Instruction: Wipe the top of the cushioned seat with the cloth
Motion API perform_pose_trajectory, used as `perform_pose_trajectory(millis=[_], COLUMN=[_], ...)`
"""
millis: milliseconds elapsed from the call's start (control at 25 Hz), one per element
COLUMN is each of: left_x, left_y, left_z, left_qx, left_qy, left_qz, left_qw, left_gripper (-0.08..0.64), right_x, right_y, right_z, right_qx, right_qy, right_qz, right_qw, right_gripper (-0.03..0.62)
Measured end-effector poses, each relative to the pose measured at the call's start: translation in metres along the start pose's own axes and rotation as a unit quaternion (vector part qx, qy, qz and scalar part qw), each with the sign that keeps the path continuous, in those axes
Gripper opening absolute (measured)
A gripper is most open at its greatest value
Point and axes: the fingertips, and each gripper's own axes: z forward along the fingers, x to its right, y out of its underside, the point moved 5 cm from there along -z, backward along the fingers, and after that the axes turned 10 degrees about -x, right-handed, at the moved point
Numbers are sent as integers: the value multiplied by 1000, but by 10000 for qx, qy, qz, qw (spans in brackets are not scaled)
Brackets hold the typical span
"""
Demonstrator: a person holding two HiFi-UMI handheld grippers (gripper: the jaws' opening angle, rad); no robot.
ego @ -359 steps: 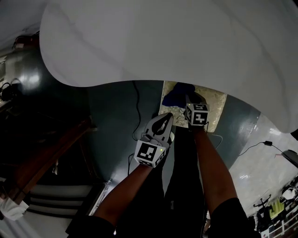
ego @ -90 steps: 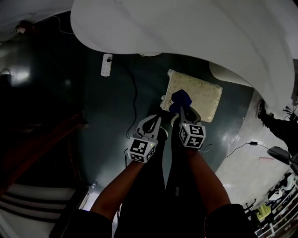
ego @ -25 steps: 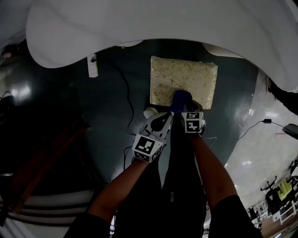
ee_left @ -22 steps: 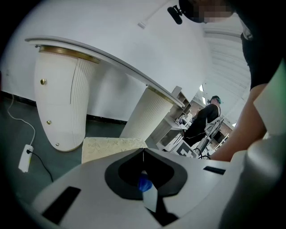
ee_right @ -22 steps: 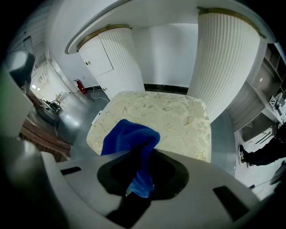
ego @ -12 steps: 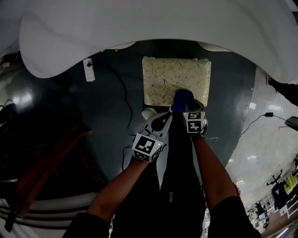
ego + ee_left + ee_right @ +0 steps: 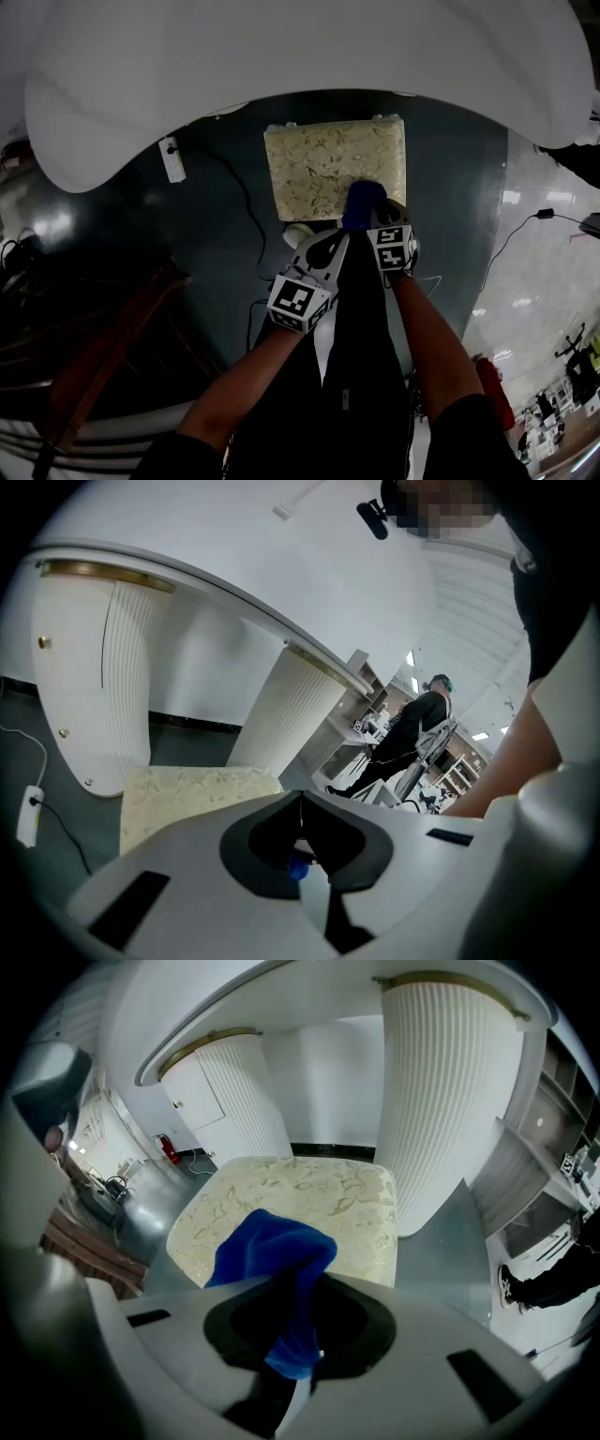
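Dark grey glossy floor [image 7: 216, 272] under a wide white curved desk [image 7: 281, 66], with two ribbed white columns [image 7: 450, 1101] rising just behind the cushioned seat [image 7: 319, 169]. One seat only, low and rectangular, cream with a leaf pattern, standing on the floor.

One cloth [image 7: 363, 200], deep blue, at the near edge of the seat top, right of the middle. Pinched in the right hand-held gripper [image 7: 298, 1361], jaws closed on it, the loose bulk pushed forward over the seat. Probably held this way to bring soft fabric, not hard jaws, against the cushion; real contact hard to confirm.

Left hand-held gripper [image 7: 300, 829] just off the near edge of the seat, left of the cloth, jaws together and gripping nothing. Likely parked aside as not needed for wiping. Two hand-held grippers in all.

Left of the seat, on the floor, one white power strip [image 7: 172, 159], as it seems, with a black cable [image 7: 246, 202].

Most of the seat top apparently not yet wiped, judging from the place of the cloth.
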Motion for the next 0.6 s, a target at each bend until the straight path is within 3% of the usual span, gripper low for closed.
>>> perform_pose_trajectory(millis=[600], left_x=[14], left_y=[-14], left_z=[29], left_qx=[-66], left_qy=[180], left_qz=[69], left_qw=[9998], left_gripper=[17], right_x=[37], right_y=[14], right_z=[-7], right_qx=[51], right_qy=[46], right_qz=[338], right_qw=[9994], right_gripper=[84])
